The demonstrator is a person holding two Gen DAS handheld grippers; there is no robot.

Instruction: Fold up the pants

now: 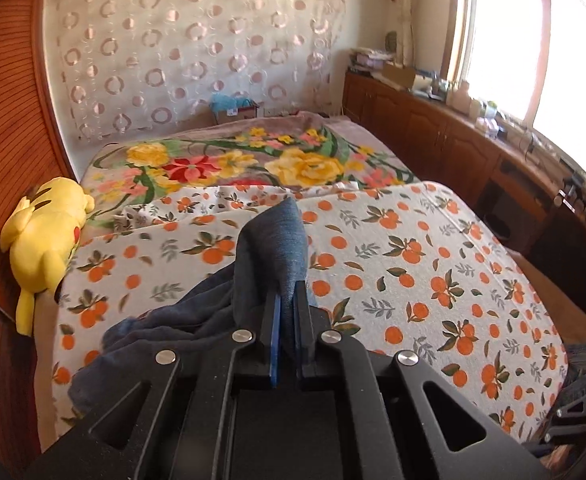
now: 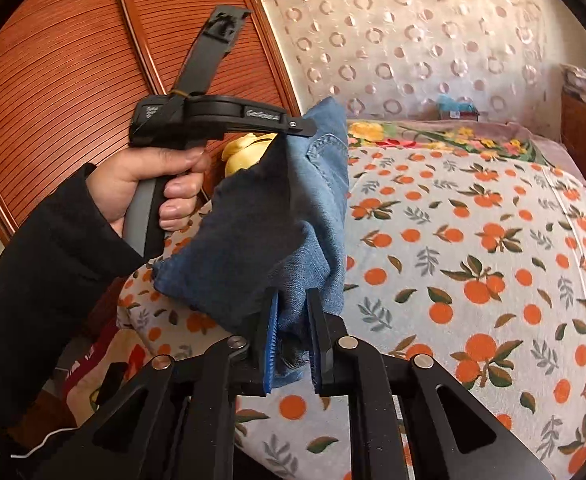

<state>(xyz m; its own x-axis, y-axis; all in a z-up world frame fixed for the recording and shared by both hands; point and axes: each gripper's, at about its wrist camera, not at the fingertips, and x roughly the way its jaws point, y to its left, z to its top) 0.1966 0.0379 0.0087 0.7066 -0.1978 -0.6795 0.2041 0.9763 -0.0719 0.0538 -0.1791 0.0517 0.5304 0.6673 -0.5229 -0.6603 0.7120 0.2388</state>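
A pair of blue denim pants point(image 1: 271, 248) is held up off the bed by both tools. In the left wrist view, the left gripper point(image 1: 288, 300), black with blue pads, is seen closed on a fold of the denim; the jaws are brought almost together, and the fabric rises in a peak beyond the fingertips. The rest of the cloth is draped down to the left of the tool onto the white bedsheet printed with oranges and green leaves point(image 1: 433, 264), near the sheet's left edge.

In the right wrist view, the right gripper point(image 2: 293, 312) is clamped on a thicker bunch of the same pants point(image 2: 261, 232), the jaws being kept a little apart by the cloth between them. A stitched pocket seam is shown on the lighter panel at the top. The left tool is seen above and to the left, its tip set against the upper edge of the denim, and its handle is grasped by a hand point(image 2: 149, 184) in a black sleeve point(image 2: 41, 264).

A yellow plush toy point(image 1: 45, 236) is laid at the left edge of the bed, against the brown slatted wardrobe door point(image 1: 1, 140). A flowered blanket point(image 1: 253, 160) is spread across the far end of the bed.
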